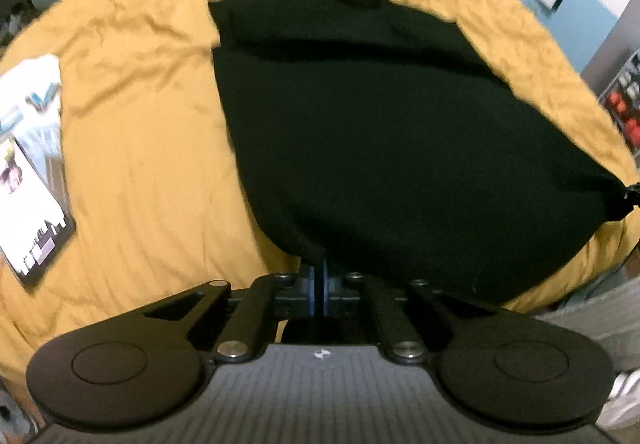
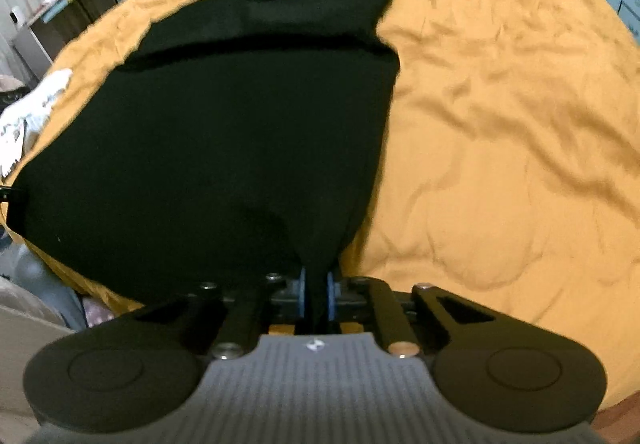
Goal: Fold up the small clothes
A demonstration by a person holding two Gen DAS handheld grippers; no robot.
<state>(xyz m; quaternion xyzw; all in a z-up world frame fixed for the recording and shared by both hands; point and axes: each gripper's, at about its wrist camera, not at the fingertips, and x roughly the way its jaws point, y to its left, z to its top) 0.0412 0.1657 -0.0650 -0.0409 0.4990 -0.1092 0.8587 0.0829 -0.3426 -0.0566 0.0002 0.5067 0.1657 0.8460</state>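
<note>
Black T-shirt (image 1: 360,132) lies spread on the mustard quilt (image 1: 140,164), collar at the far end, a fold line across the chest. Left gripper (image 1: 319,276) jaws clamped on the near-left hem corner; right gripper (image 2: 316,292) jaws clamped on the near-right hem corner, fabric bunched between the blue pads (image 2: 331,294). White printed garment (image 1: 32,116) at the quilt's left edge.

— Where does your shirt (image 1: 360,132) lie?
— Spread on the bed cover (image 1: 140,164), collar at the far end, near hem toward you. Your left gripper (image 1: 319,276) pinches its near left corner, your right gripper (image 2: 316,292) its near right corner.
— And beside it?
— Folded clothes (image 1: 36,96) and a booklet (image 1: 28,204) lie well apart, at your left.
</note>
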